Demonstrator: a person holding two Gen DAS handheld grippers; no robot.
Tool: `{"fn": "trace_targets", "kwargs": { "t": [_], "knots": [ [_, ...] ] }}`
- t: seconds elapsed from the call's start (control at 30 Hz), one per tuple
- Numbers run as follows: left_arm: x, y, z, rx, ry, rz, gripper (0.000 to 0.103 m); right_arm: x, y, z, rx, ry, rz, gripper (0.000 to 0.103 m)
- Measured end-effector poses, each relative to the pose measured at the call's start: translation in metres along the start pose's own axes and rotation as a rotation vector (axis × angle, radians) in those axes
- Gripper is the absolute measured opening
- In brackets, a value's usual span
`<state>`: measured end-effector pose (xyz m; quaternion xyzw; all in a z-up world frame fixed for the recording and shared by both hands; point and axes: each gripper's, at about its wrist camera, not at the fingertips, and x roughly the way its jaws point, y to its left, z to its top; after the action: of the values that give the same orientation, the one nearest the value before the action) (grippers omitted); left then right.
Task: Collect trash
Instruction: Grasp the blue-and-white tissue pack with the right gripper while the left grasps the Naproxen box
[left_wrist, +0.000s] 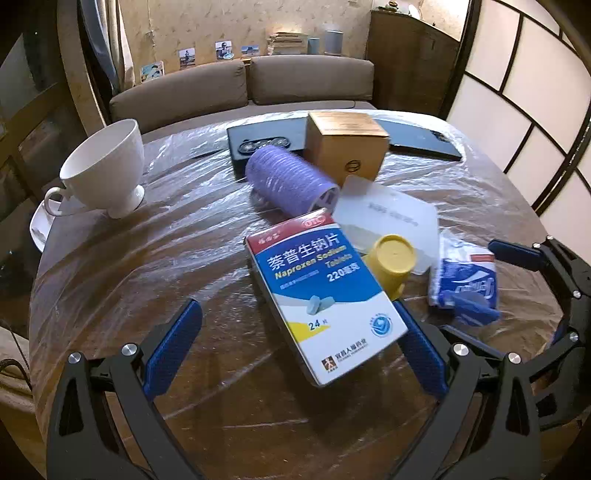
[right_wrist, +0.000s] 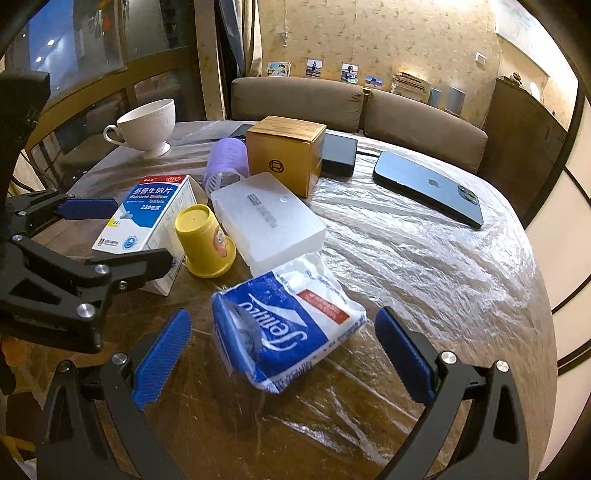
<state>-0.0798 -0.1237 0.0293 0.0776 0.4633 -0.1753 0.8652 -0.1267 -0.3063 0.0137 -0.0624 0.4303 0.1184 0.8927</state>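
A blue and white Naproxen medicine box (left_wrist: 325, 299) lies on the plastic-covered round table (left_wrist: 147, 266), between the open fingers of my left gripper (left_wrist: 295, 347); the same box shows in the right wrist view (right_wrist: 147, 218). A blue and white tissue packet (right_wrist: 291, 325) lies between the open fingers of my right gripper (right_wrist: 284, 354), and shows at the right in the left wrist view (left_wrist: 465, 280). A yellow upturned cup (right_wrist: 205, 240) stands between the box and the packet. Neither gripper holds anything.
A white translucent box (right_wrist: 266, 221), a purple hair roller (left_wrist: 291, 181), a brown cardboard cube (right_wrist: 286, 151), a white teacup (left_wrist: 107, 170), a dark phone (right_wrist: 428, 184) and a black case (right_wrist: 338, 151) sit further back. A brown sofa (right_wrist: 369, 107) stands behind the table.
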Motion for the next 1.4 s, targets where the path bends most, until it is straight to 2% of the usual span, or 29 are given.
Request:
{"fn": "trace_targets", "kwargs": {
  "t": [0.3, 0.43, 0.67, 1.0, 1.07, 1.2, 1.3, 1.4],
  "knots": [
    [0.01, 0.024, 0.002, -0.035, 0.011, 0.033, 0.101, 0.009, 0.0, 0.004, 0.0, 0.005, 0.014, 0.098],
    [0.012, 0.022, 0.004, -0.01, -0.005, 0.048, 0.101, 0.011, 0.001, 0.005, -0.001, 0.007, 0.024, 0.098],
    [0.017, 0.015, 0.008, 0.029, -0.014, 0.06, 0.101, 0.014, -0.003, 0.004, 0.012, 0.015, 0.034, 0.092],
    [0.021, 0.01, 0.01, 0.037, -0.004, 0.039, 0.08, 0.014, -0.007, 0.002, 0.018, 0.021, 0.036, 0.086],
    [0.02, 0.01, 0.01, 0.041, -0.005, 0.039, 0.078, 0.014, -0.007, 0.002, 0.015, 0.019, 0.032, 0.081],
    [0.018, 0.009, 0.01, 0.04, -0.003, 0.02, 0.065, 0.013, -0.008, 0.001, 0.013, 0.015, 0.027, 0.076],
    [0.016, 0.009, 0.01, 0.038, -0.005, 0.012, 0.063, 0.01, -0.011, 0.0, 0.027, 0.009, 0.035, 0.071],
    [0.015, 0.01, 0.009, 0.037, -0.001, -0.001, 0.055, 0.008, -0.015, -0.001, 0.046, 0.004, 0.044, 0.068]
  ]
}}
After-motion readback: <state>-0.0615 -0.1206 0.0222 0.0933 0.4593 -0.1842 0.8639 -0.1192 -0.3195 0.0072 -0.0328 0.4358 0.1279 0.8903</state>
